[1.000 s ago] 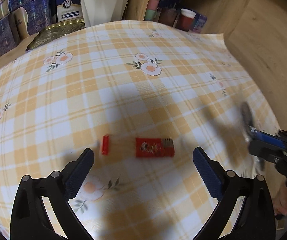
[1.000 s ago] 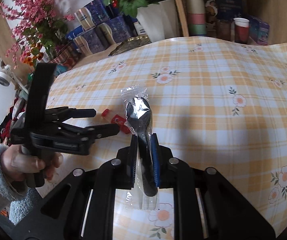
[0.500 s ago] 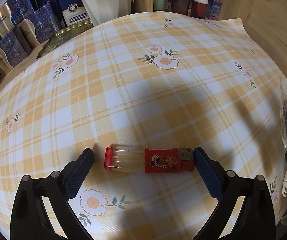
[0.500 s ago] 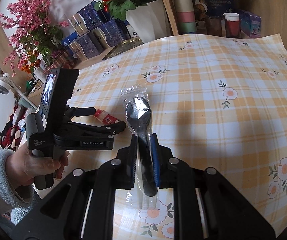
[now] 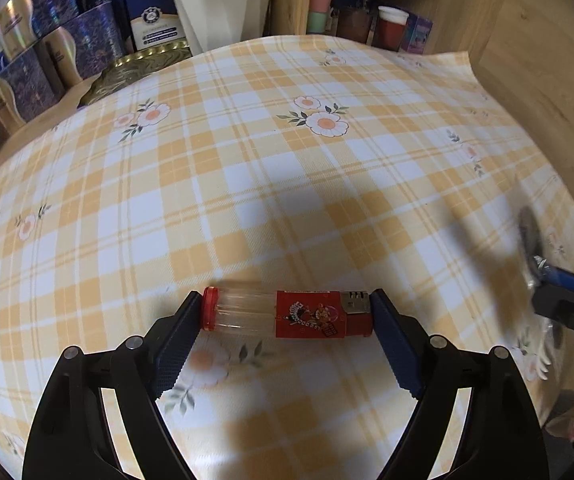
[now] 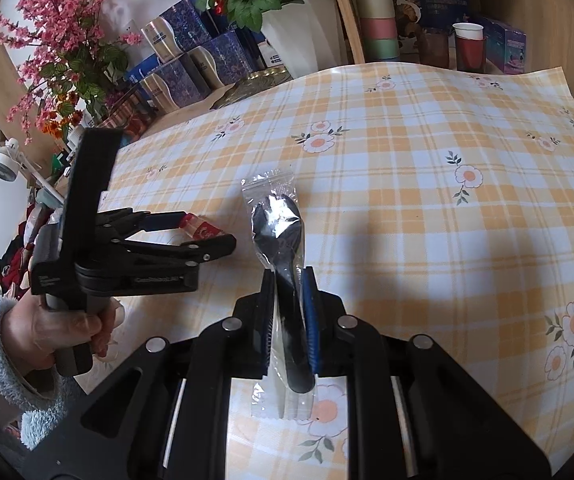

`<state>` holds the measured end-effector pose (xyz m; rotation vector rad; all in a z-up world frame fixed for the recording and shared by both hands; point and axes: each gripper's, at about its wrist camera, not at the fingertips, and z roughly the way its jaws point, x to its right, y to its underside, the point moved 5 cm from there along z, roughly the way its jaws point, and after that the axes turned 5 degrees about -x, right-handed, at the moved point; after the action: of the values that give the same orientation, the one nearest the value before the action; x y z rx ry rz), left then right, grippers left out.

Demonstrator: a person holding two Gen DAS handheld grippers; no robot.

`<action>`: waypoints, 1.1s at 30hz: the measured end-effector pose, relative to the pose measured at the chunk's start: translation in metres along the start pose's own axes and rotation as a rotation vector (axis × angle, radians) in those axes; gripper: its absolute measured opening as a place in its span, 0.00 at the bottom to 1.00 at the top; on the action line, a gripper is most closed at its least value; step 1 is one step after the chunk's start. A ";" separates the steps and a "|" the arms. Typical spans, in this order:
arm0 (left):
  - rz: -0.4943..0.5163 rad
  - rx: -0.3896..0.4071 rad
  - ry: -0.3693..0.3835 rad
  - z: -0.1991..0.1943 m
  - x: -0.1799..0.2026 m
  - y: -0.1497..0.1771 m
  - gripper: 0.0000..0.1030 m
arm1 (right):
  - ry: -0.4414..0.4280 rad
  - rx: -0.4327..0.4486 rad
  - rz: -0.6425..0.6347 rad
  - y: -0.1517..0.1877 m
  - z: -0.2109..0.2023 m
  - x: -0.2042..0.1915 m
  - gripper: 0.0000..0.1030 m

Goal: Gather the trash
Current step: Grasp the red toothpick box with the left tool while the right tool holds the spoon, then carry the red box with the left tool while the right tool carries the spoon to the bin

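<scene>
A red and clear plastic lighter lies crosswise on the yellow plaid tablecloth. My left gripper has closed on it, one pad at each end. The right wrist view shows the left gripper low over the table with the lighter between its fingers. My right gripper is shut on a black plastic spoon in a clear wrapper, held above the cloth. It also shows at the right edge of the left wrist view.
Blue and gold tins, a white flower pot, stacked cups and a red cup line the back of the table. A wooden wall stands at the right. Pink flowers stand at the far left.
My left gripper has moved forward and its jaws have closed in onto the two ends of the lighter. The right gripper still holds the wrapped spoon in about the same place.
</scene>
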<state>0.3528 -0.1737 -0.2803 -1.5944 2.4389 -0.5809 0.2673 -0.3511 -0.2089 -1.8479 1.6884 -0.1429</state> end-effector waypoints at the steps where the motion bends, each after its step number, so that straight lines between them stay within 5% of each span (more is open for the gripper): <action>1: -0.004 0.005 0.006 -0.004 -0.002 0.004 0.79 | 0.005 -0.006 -0.005 0.002 0.000 -0.004 0.17; 18: -0.008 0.129 0.012 -0.101 -0.031 0.087 0.79 | -0.001 -0.026 -0.060 0.046 -0.022 -0.065 0.17; 33: 0.069 0.193 0.050 -0.166 -0.004 0.185 0.79 | -0.010 -0.013 -0.070 0.085 -0.051 -0.097 0.17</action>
<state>0.1412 -0.0672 -0.2053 -1.4318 2.3787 -0.8257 0.1529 -0.2785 -0.1803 -1.9153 1.6221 -0.1521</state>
